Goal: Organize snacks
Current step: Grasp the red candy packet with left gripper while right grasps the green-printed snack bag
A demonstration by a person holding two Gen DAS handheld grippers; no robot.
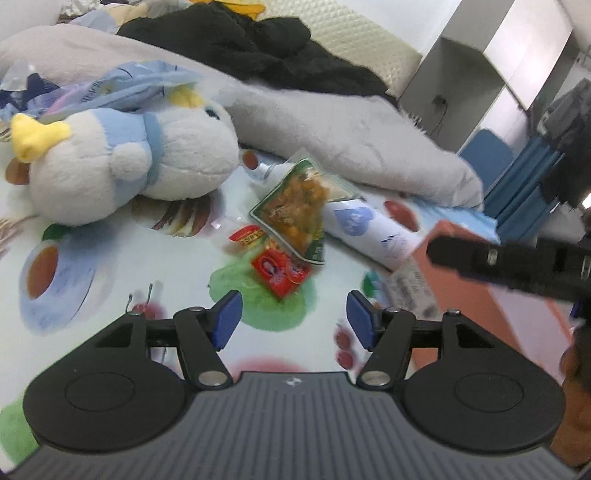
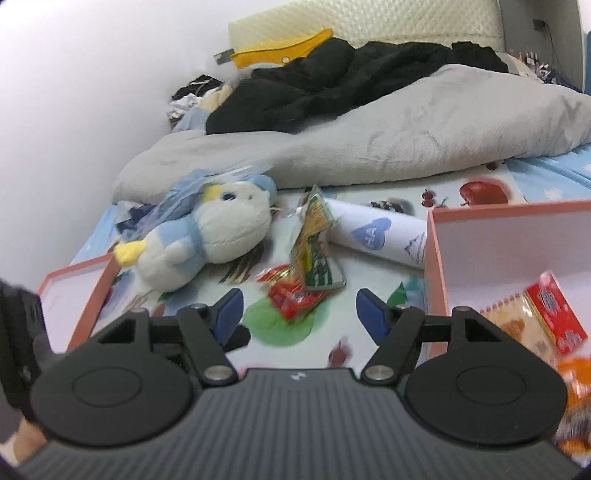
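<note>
On the bed, above the fruit-print sheet (image 1: 110,273), the left tongs (image 1: 293,317) stood apart with nothing between the blue pads (image 1: 227,314). The right tongs (image 2: 299,314) likewise stood apart and empty; part of them also showed as a black bar at the right edge of the left view.

Just ahead of both tongs lay a red snack packet (image 1: 282,271) on a green patch of the print. A green bag (image 1: 295,206) of orange-brown pieces lay partly over it, tilted, its far end against a white tube (image 1: 369,225) with a blue heart. A smaller red-and-yellow wrapper (image 1: 247,234) lay just beside the red packet.

To the right of the right tongs sat a pink box (image 2: 436,254), open, holding a red packet (image 2: 557,314), a pale biscuit pack (image 2: 517,328) and an orange item (image 2: 576,376) too blurred to name. The tube touched or nearly touched the box wall; could not tell which. A second pink tray (image 2: 74,291) lay at left.

A white-and-blue plush (image 1: 129,162) with yellow bow lay on its side left of the snacks. Beyond it: grey blanket (image 1: 351,125), black garment (image 1: 258,44), cream headboard (image 2: 369,18).
</note>
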